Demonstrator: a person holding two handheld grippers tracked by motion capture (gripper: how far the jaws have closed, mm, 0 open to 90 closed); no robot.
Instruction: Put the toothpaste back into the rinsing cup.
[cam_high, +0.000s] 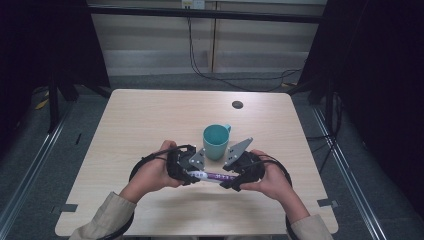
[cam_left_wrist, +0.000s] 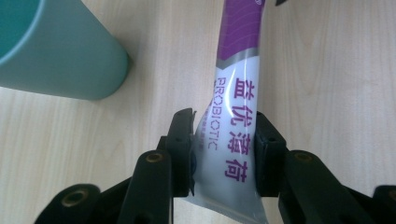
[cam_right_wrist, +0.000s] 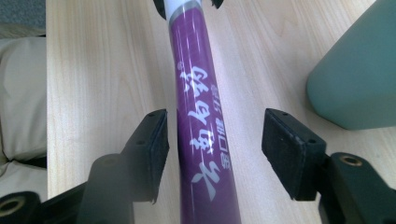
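Note:
A purple and white probiotic stick sachet (cam_high: 210, 175) stretches between my two grippers, just in front of a teal mug (cam_high: 216, 141). My left gripper (cam_left_wrist: 224, 149) is shut on the sachet's white end (cam_left_wrist: 231, 154). My right gripper (cam_right_wrist: 215, 144) is open, with its black pads standing apart on either side of the sachet's purple end (cam_right_wrist: 203, 130) and not touching it. In the high view the left gripper (cam_high: 186, 172) and right gripper (cam_high: 235, 178) face each other. The mug stands upright, and its side shows in the left gripper view (cam_left_wrist: 60, 56) and the right gripper view (cam_right_wrist: 355, 79).
The light wooden table (cam_high: 150, 125) has a small dark round hole (cam_high: 237, 104) near its far edge. A person's hands and beige sleeves (cam_high: 107, 217) come in from the near edge. Cables lie on the floor beyond the table.

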